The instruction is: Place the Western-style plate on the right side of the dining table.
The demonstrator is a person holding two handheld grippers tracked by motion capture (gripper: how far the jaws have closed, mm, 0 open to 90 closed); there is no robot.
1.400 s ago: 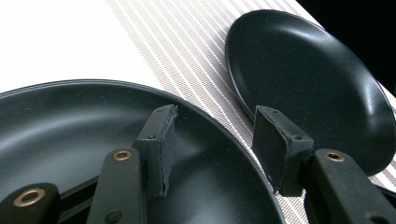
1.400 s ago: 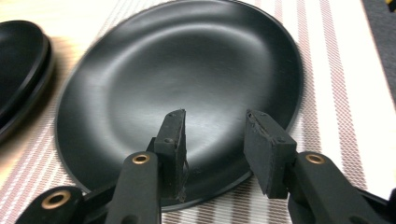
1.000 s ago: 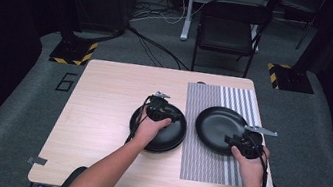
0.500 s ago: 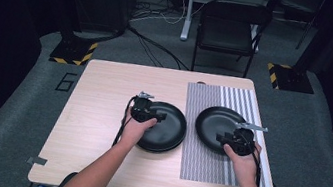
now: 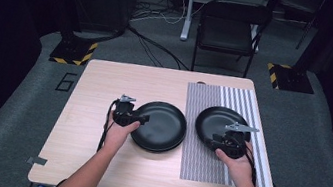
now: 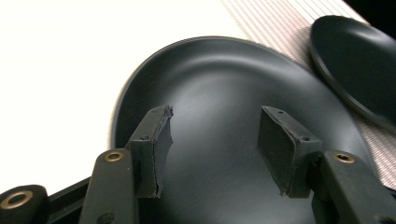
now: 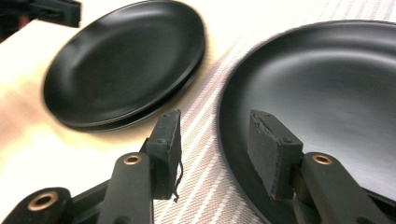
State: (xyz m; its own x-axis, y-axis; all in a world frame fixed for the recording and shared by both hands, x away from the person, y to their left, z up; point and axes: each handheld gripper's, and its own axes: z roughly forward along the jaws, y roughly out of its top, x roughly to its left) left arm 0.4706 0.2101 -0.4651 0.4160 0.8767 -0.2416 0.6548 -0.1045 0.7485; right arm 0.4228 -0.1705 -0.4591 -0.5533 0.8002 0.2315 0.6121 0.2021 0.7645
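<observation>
- Left gripper [image 5: 144, 118] at the left rim of the left black plate [image 5: 162, 125], jaws apart and just been opening, pads [image 6: 156, 140] over the plate's hollow, pressing on nothing.
- Right gripper [image 5: 213, 140] at the near rim of the right black plate [image 5: 218, 122], jaws apart and just been opening, rim between the two pads [image 7: 273, 151], no clamping visible.
- Left plate on the bare wooden table [image 5: 103, 93], right plate on the striped mat [image 5: 204, 160], both near each other, not touching.
</observation>
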